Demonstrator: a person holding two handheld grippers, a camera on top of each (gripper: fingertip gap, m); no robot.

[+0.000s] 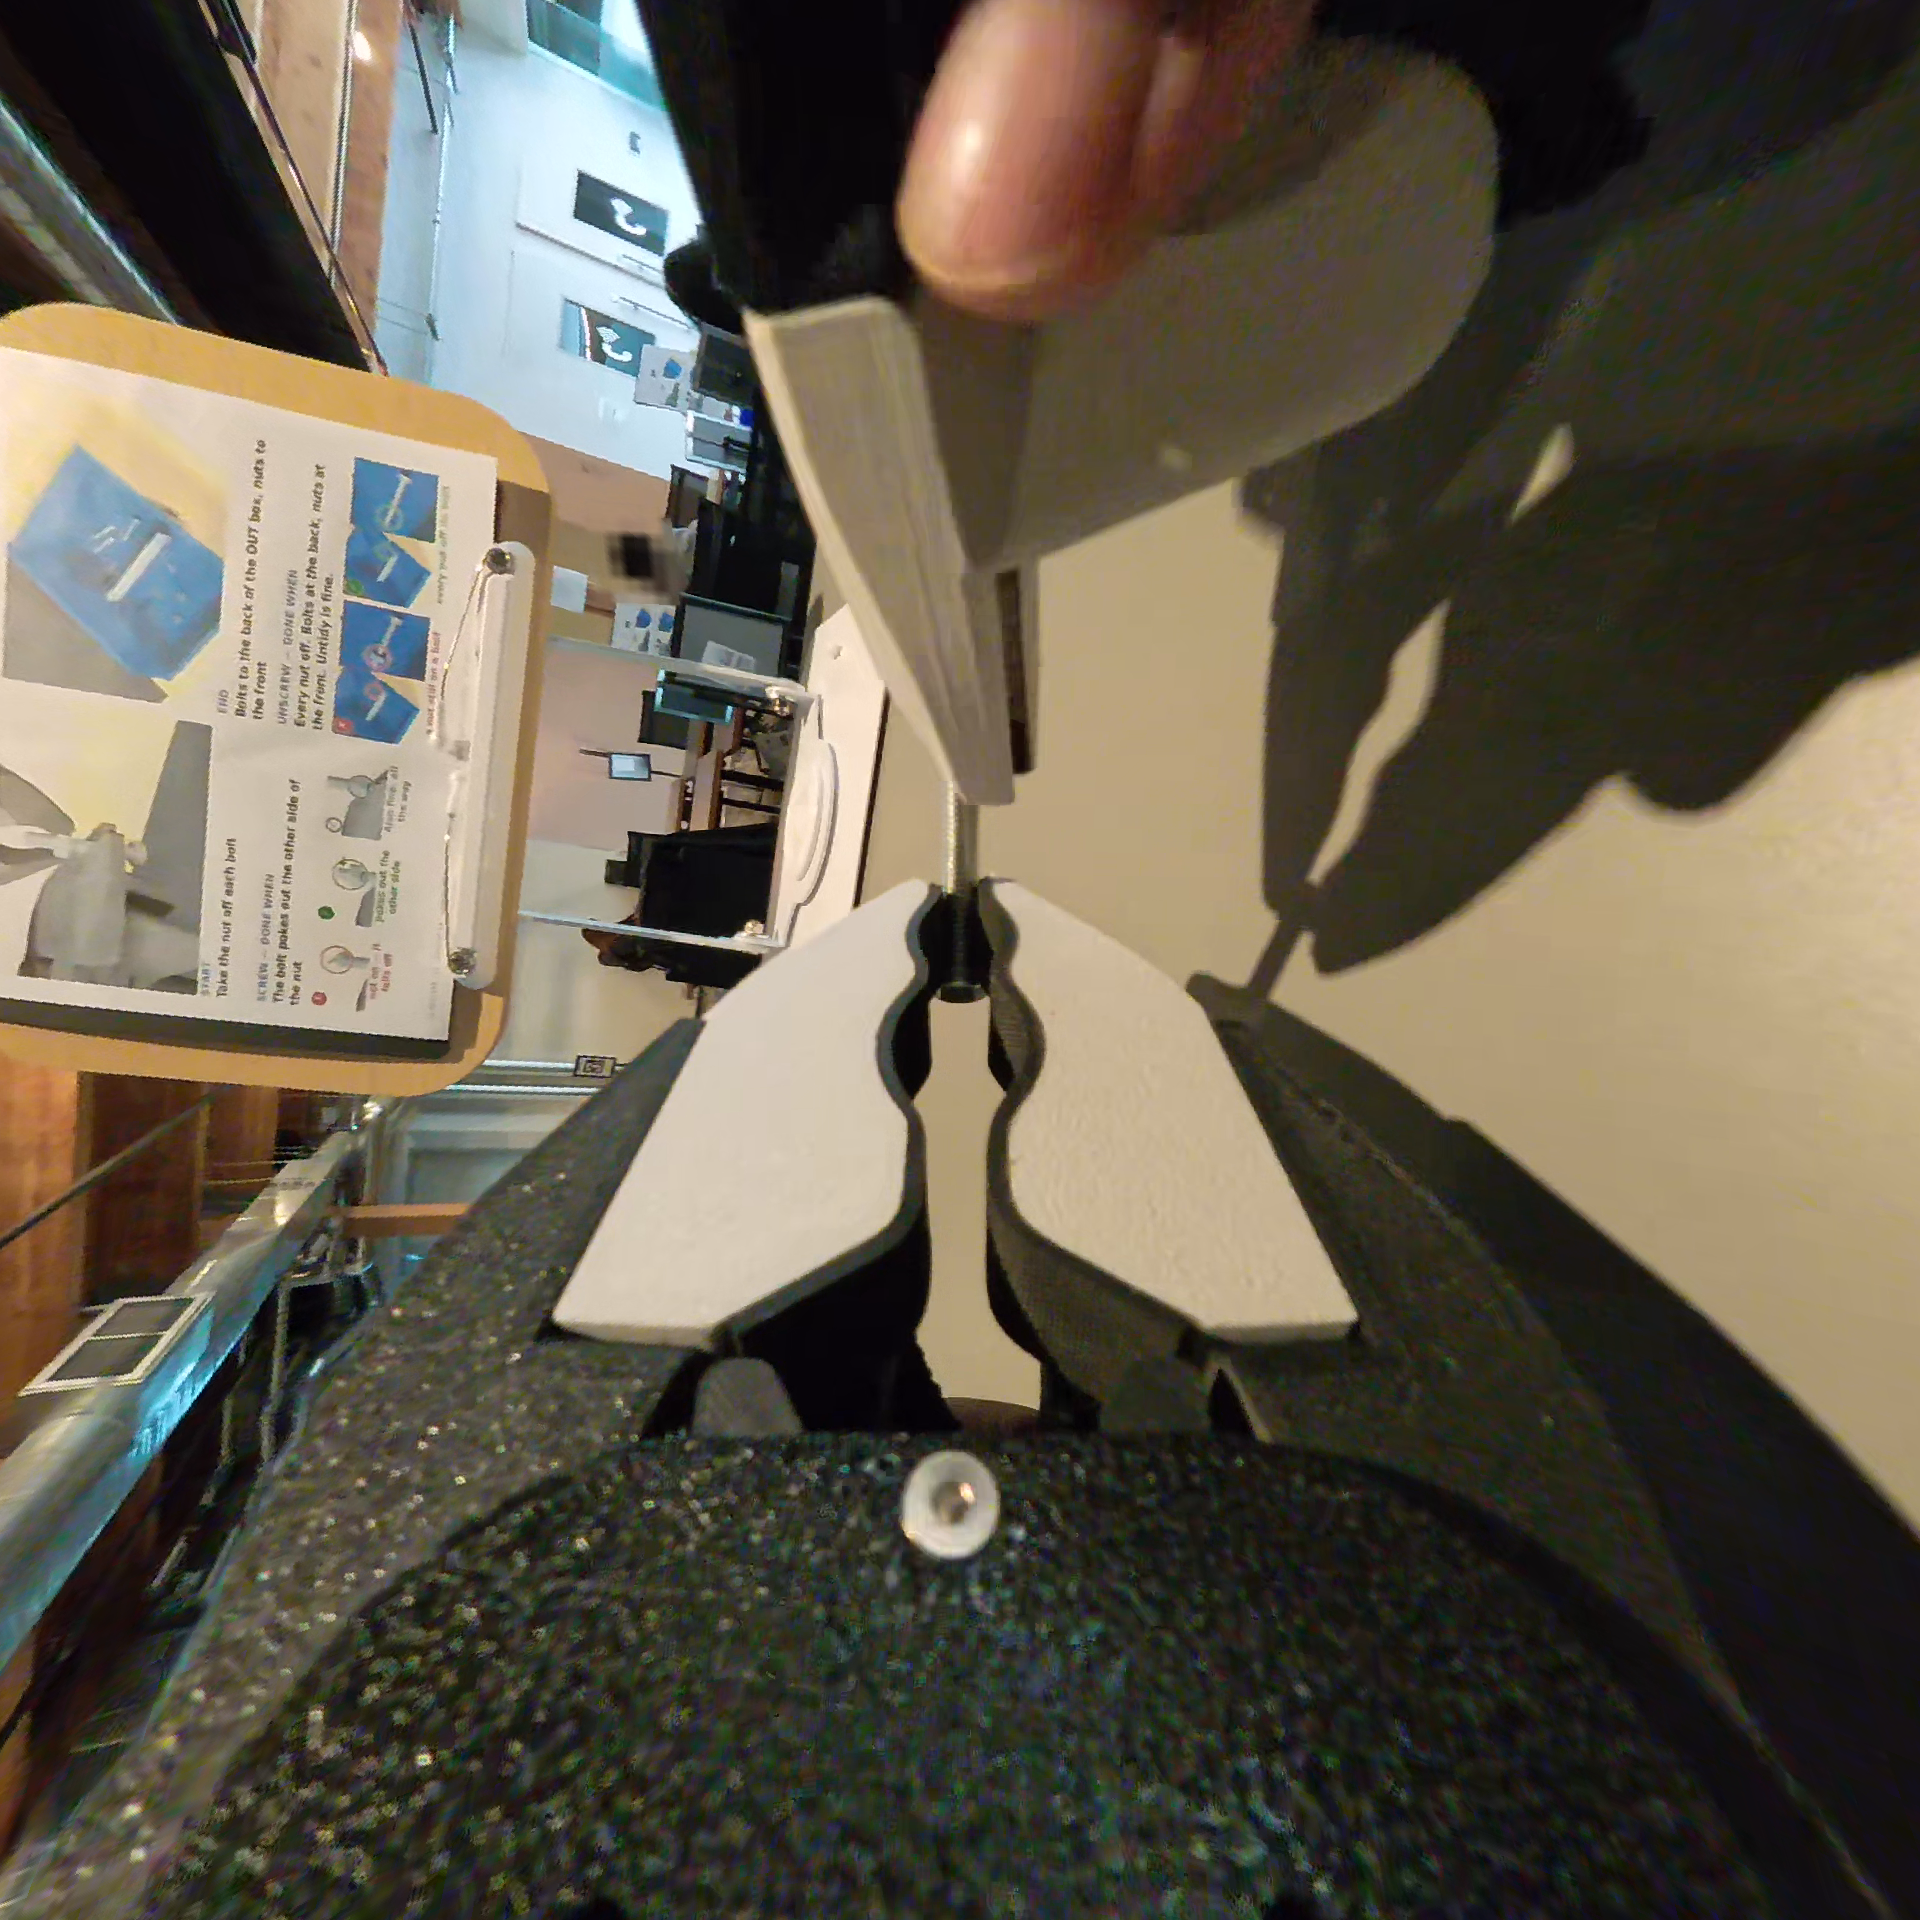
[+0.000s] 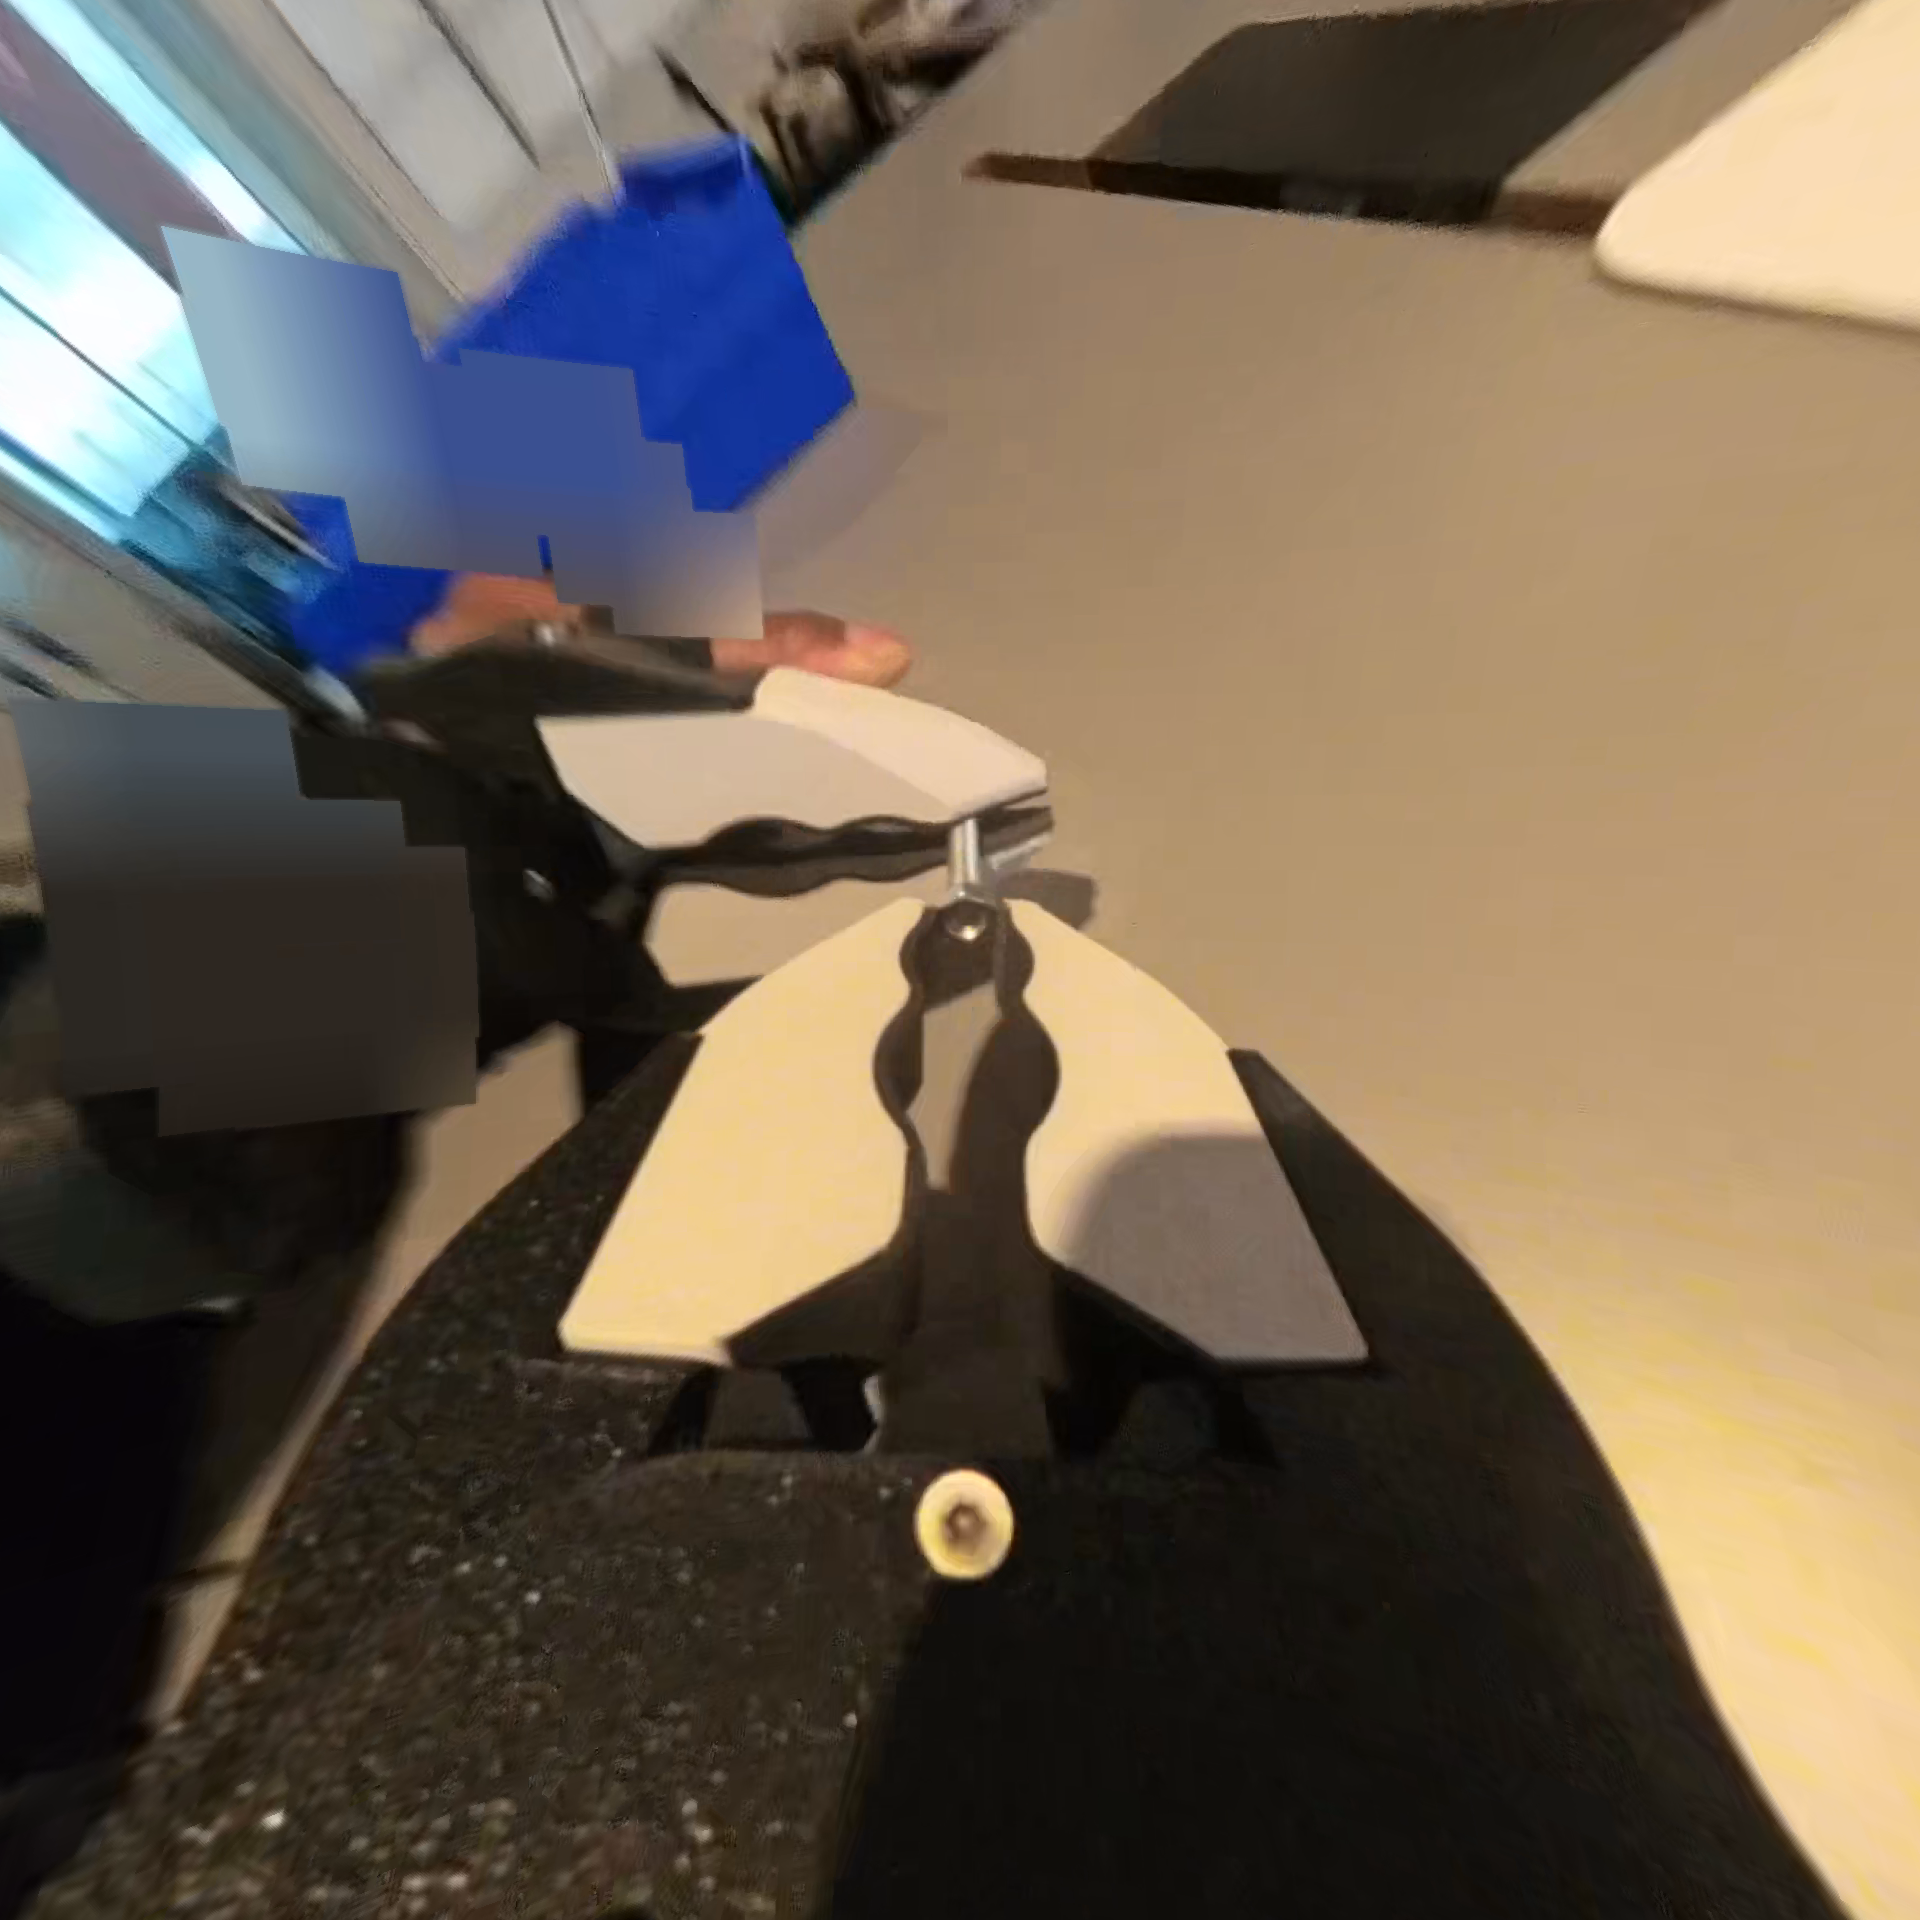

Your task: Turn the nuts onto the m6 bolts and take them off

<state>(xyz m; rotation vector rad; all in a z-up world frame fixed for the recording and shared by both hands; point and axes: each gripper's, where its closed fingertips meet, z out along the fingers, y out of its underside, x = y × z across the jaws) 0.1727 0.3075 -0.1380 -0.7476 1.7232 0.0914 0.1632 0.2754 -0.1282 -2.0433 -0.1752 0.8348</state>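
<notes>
A silver M6 bolt [image 1: 964, 842] spans the short gap between my two grippers' tips. My left gripper [image 1: 958, 914] is shut on a dark, wider threaded piece [image 1: 956, 951] at the bolt's near end, apparently the nut. My right gripper [image 1: 982, 774] comes in from above, with a hand [image 1: 1018, 177] behind it. In the right wrist view my right gripper [image 2: 964, 920] is shut on the bolt's round head end [image 2: 966, 920]. There the shaft [image 2: 969, 847] runs up into my left gripper [image 2: 997, 816], which lies across from the left.
A wooden board with an instruction sheet [image 1: 239, 686] stands at the left, beyond the pale table [image 1: 1558, 1039]. A pale tray [image 2: 1787, 208] lies at the far right. A person in a blue top [image 2: 675, 343] is behind the left gripper. My left and right fingertips are right by each other.
</notes>
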